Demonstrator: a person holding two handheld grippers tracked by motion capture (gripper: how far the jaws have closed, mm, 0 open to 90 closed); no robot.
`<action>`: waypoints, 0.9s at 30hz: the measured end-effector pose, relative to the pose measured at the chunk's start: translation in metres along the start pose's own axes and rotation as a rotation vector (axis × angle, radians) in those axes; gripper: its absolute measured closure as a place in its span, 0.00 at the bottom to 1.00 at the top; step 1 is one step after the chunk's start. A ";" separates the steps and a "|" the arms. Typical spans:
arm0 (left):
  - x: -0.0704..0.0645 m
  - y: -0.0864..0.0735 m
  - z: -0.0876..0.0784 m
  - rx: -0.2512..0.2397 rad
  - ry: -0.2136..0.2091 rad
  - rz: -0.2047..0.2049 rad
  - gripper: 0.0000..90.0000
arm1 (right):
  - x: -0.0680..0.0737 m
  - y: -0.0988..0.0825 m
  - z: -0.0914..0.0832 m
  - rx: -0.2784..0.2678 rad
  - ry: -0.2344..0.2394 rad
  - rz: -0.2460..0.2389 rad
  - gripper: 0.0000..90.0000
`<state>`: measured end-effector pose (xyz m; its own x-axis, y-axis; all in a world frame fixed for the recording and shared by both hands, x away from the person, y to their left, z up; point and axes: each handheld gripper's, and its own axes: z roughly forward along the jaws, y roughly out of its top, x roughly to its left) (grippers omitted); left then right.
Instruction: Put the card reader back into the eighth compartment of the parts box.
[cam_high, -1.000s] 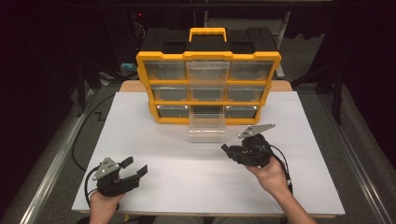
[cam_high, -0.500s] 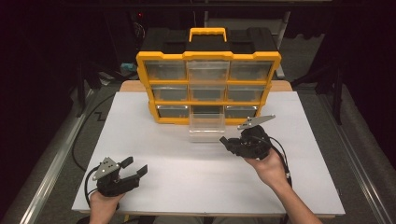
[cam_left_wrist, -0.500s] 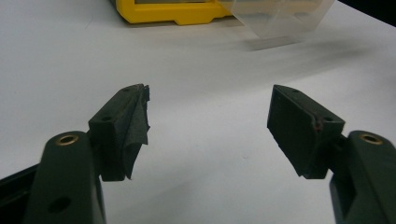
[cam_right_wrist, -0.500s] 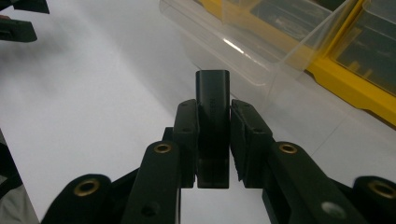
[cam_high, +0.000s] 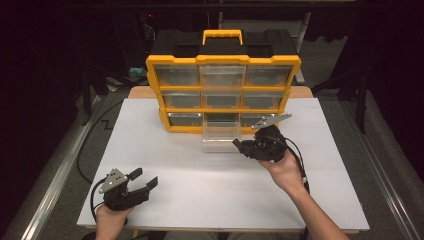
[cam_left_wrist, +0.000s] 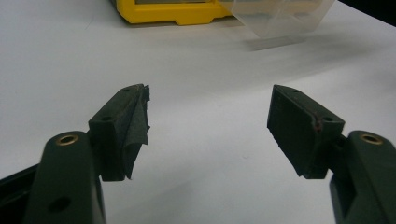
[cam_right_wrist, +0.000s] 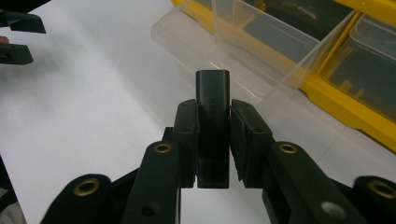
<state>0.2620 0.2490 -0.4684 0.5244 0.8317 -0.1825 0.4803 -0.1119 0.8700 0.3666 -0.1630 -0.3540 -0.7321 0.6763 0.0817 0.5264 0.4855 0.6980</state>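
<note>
right tool (cam_right_wrist: 212, 140) clamps black block (cam_right_wrist: 213, 100) | left tool (cam_left_wrist: 208, 130) gapes | drawer (cam_right_wrist: 243, 60) clear

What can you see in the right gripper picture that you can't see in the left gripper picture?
The right gripper view has its jaws shut on a small black block, close up to the clear drawer's open inside, with dark things in the organizer's other drawers and the other gripper far off at the top left.

The left gripper view has wide-open jaws of the left gripper with nothing between them, above bare table.

Both views share the white table, the yellow organizer and the clear drawer pulled out in front of it.
</note>
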 end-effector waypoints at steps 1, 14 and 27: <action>0.000 0.000 0.000 0.001 0.000 0.000 0.33 | 0.000 0.002 0.000 0.001 -0.003 -0.001 0.82; 0.000 0.000 0.000 0.000 -0.001 0.001 0.33 | -0.002 0.022 0.008 0.001 -0.010 -0.009 0.82; 0.000 0.000 0.000 0.001 -0.002 0.002 0.33 | -0.005 0.040 0.023 0.008 -0.018 -0.003 0.82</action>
<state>0.2619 0.2494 -0.4683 0.5268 0.8303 -0.1820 0.4800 -0.1138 0.8699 0.4014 -0.1346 -0.3425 -0.7262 0.6843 0.0666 0.5271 0.4920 0.6929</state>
